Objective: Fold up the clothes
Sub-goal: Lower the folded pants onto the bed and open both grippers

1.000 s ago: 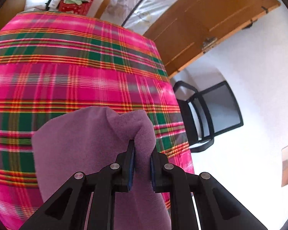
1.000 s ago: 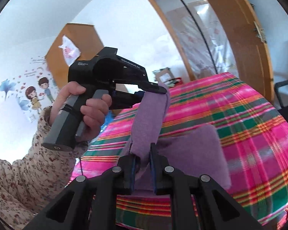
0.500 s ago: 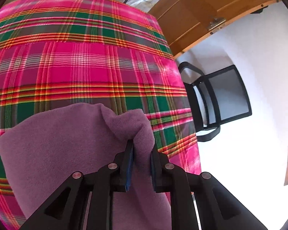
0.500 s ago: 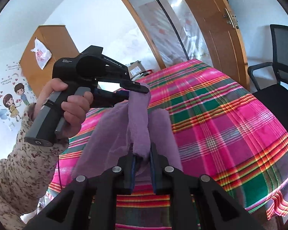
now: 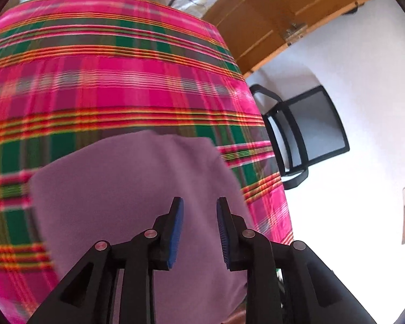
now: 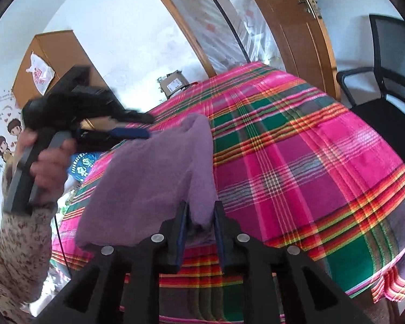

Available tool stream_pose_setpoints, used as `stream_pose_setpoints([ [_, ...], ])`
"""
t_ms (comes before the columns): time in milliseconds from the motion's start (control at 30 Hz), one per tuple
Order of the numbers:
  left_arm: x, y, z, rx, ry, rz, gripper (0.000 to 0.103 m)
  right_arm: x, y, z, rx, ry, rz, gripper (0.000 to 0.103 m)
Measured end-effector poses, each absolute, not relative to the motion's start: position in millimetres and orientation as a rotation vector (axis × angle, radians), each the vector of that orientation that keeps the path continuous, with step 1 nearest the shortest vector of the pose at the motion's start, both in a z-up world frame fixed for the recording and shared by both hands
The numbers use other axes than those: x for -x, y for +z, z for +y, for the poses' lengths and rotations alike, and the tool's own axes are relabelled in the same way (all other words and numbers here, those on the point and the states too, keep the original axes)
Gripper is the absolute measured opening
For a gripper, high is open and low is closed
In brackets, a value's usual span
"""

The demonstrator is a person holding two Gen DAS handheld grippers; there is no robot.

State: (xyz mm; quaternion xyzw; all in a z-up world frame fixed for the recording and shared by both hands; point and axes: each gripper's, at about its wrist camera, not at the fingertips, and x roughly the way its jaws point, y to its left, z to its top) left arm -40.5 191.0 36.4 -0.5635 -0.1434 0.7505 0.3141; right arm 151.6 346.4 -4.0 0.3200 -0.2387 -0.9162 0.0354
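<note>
Left wrist view, lower centre: the left claw (image 5: 199, 224) stands wide with nothing between its blue pads, above the purple cloth (image 5: 137, 189) spread on the plaid-covered table (image 5: 121, 81). Right wrist view: a hand (image 6: 44, 162) at left carries that left claw, blurred, while at lower centre the right claw (image 6: 199, 216) pinches one edge of the cloth, which hangs partly lifted. Risk, judged from here: held at a single corner near the table's edge, the cloth could sag, bunch or slide off, spoiling any fold.
</note>
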Motion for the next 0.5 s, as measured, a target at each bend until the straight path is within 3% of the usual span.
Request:
stream_pose_setpoints([
  [167, 21, 36, 148, 1.436, 2.043, -0.400, 0.026, -154, 2, 344, -0.971, -2.877, -0.698, 0.028],
  [500, -18, 19, 120, 1.391, 2.048, -0.301, 0.027, -153, 29, 315, -0.871, -2.988, -0.487, 0.028],
])
